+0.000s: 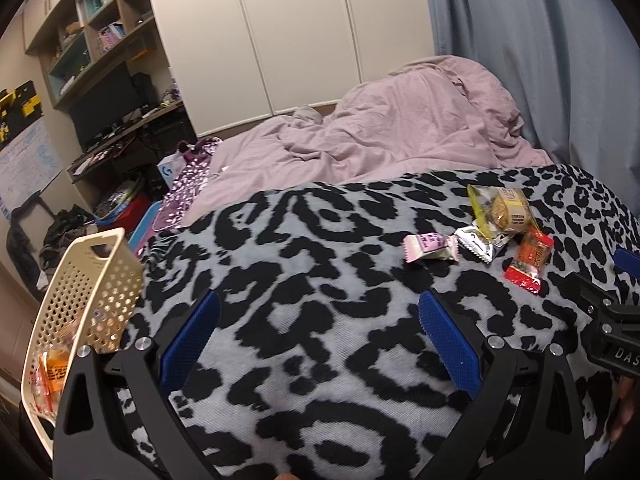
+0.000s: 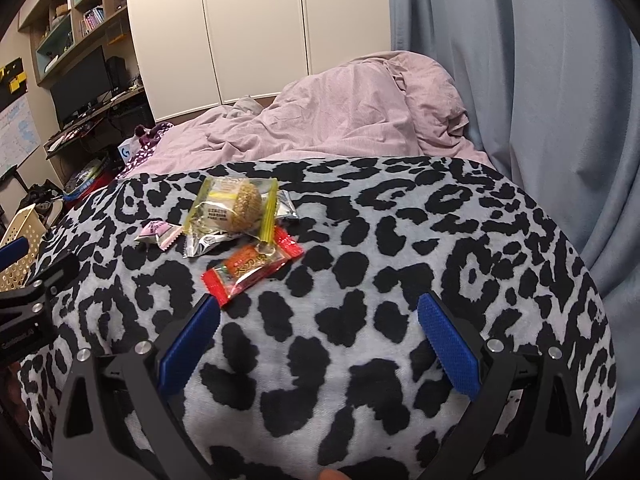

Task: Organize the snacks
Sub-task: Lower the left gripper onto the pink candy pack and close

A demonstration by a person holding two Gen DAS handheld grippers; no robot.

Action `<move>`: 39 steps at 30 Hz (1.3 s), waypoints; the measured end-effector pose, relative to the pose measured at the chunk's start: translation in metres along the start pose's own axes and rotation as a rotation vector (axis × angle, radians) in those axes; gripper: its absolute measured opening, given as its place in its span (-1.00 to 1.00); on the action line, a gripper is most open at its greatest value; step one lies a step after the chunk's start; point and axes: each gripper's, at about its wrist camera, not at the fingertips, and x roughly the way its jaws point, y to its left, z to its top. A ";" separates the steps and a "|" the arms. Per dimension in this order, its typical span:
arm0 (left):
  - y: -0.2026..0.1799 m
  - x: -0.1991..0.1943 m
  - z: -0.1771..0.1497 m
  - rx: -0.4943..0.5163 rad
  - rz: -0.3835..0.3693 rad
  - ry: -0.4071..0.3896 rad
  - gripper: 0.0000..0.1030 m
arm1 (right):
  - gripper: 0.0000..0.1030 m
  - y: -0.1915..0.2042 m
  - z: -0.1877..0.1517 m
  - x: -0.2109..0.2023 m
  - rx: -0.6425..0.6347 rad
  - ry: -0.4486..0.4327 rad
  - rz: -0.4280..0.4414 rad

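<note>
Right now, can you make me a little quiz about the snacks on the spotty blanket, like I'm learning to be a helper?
1. True or false: the left tongs are holding a snack.
2. Which snack lies nearest the right tongs? A) small pink wrapped candy B) red-and-orange wrapped snack C) clear yellow-edged packet with a round cake
3. Fill in: the beige perforated plastic basket sits at the ___ edge of the left wrist view.

Key: 1 false, both tongs are open and empty. 2 B. 3 left.
</note>
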 end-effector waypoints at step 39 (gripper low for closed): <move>-0.050 0.090 0.039 0.052 -0.274 0.136 0.38 | 0.91 -0.011 -0.004 0.015 0.023 0.088 0.097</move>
